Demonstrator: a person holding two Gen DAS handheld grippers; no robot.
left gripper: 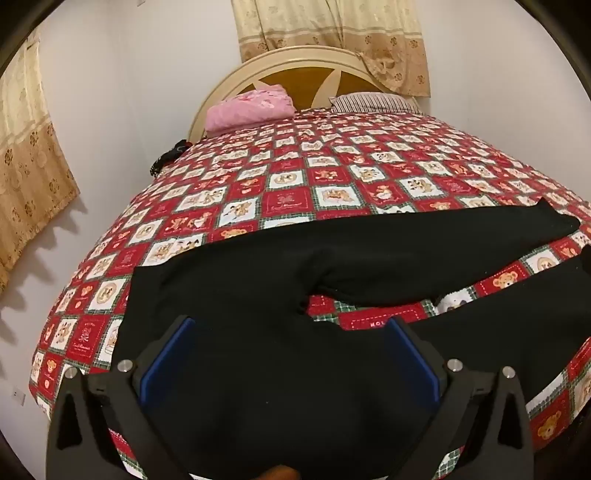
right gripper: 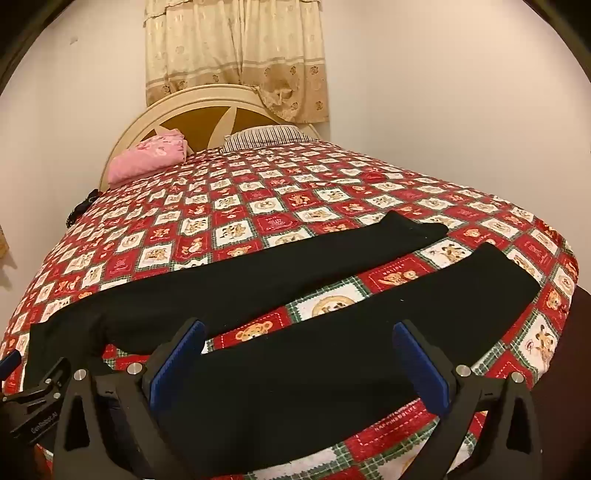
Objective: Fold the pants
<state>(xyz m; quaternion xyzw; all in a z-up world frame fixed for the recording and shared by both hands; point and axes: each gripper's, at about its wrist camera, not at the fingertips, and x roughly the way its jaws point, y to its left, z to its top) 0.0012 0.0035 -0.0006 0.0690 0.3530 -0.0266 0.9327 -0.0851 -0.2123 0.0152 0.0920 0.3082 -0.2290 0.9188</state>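
Black pants (left gripper: 258,280) lie flat across the near part of a bed, waist to the left and both legs running right. My left gripper (left gripper: 290,325) hovers open above the waist and seat area, its blue pads wide apart with nothing pressed between them. In the right wrist view the pants (right gripper: 332,332) show both legs spread apart, the far leg (right gripper: 369,240) and the near leg (right gripper: 443,288). My right gripper (right gripper: 299,328) is open over the near leg, close to the bed's front edge. The left gripper's body (right gripper: 33,391) shows at the lower left of that view.
A red patchwork bedspread (left gripper: 332,177) with bear squares covers the bed. A folded pink cloth (left gripper: 251,107) and a striped pillow (left gripper: 373,101) lie by the rounded headboard (left gripper: 295,62). Curtains (left gripper: 332,29) hang behind. A dark item (left gripper: 166,158) sits at the bed's left edge.
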